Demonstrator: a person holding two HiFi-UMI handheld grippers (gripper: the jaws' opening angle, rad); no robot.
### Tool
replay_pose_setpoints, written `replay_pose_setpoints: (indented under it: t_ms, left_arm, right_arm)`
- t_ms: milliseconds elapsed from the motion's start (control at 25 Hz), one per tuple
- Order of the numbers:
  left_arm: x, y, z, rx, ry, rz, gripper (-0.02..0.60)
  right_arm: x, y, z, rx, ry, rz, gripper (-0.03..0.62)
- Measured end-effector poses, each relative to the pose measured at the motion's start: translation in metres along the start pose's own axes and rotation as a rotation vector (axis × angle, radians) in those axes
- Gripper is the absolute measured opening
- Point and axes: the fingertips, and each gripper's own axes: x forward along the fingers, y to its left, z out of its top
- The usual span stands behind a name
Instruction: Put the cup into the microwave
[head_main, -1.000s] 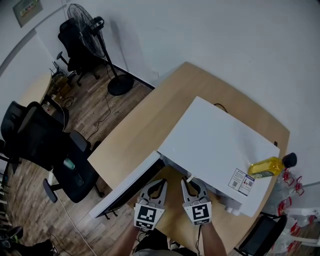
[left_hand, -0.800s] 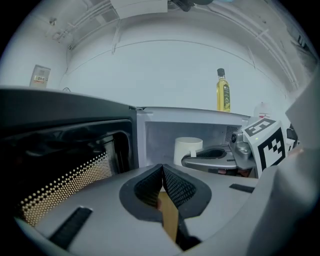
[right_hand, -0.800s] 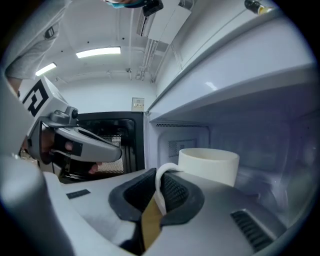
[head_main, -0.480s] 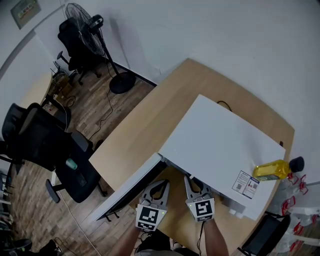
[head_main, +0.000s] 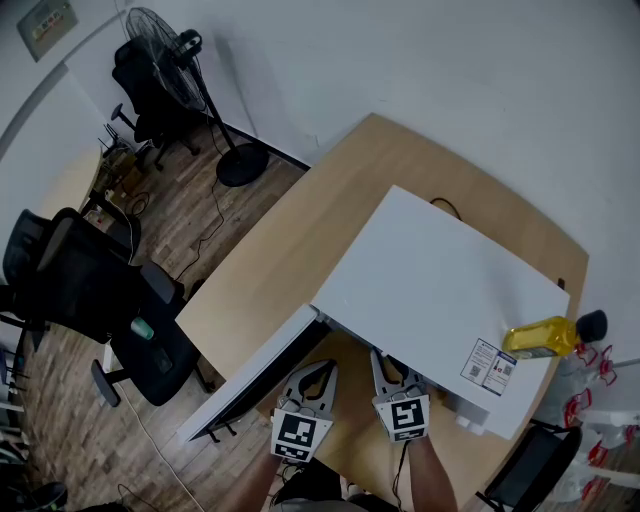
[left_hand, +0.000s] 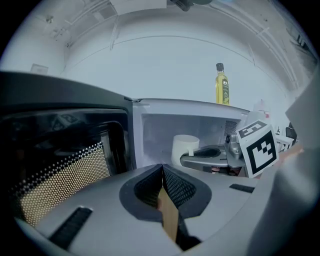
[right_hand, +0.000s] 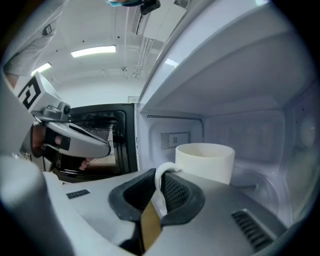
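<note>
The white microwave (head_main: 430, 290) sits on the wooden table with its door (head_main: 255, 375) swung open to the left. A white cup (right_hand: 205, 160) stands inside the cavity and also shows in the left gripper view (left_hand: 184, 149). My right gripper (right_hand: 161, 175) reaches into the opening (head_main: 385, 365). The cup's thin handle (right_hand: 161, 187) is pinched between its pads, and the jaws are opening. My left gripper (left_hand: 162, 167) is shut on nothing. It hovers just in front of the opening, beside the door (head_main: 312, 372).
A yellow oil bottle (head_main: 540, 336) with a black cap lies on the microwave's right end. The dark, perforated inside of the door (left_hand: 65, 150) stands close on the left. Office chairs (head_main: 90, 290) and a fan (head_main: 165, 40) are on the floor beyond the table.
The right gripper has sunk slightly at the microwave's mouth with the cup's handle in it. The left gripper has stayed where it was.
</note>
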Motion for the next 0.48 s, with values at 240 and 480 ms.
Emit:
replay_pose_setpoints:
  t_ms: [240, 480]
  left_arm:
    - [0.0, -0.002, 0.001, 0.0, 0.0, 0.002, 0.023]
    - [0.001, -0.009, 0.002, 0.006, 0.002, -0.012, 0.023]
  right_arm:
    - [-0.006, -0.006, -0.002, 0.034, -0.004, -0.022, 0.049]
    - [-0.018, -0.019, -0.008, 0.057, 0.0, -0.06, 0.069]
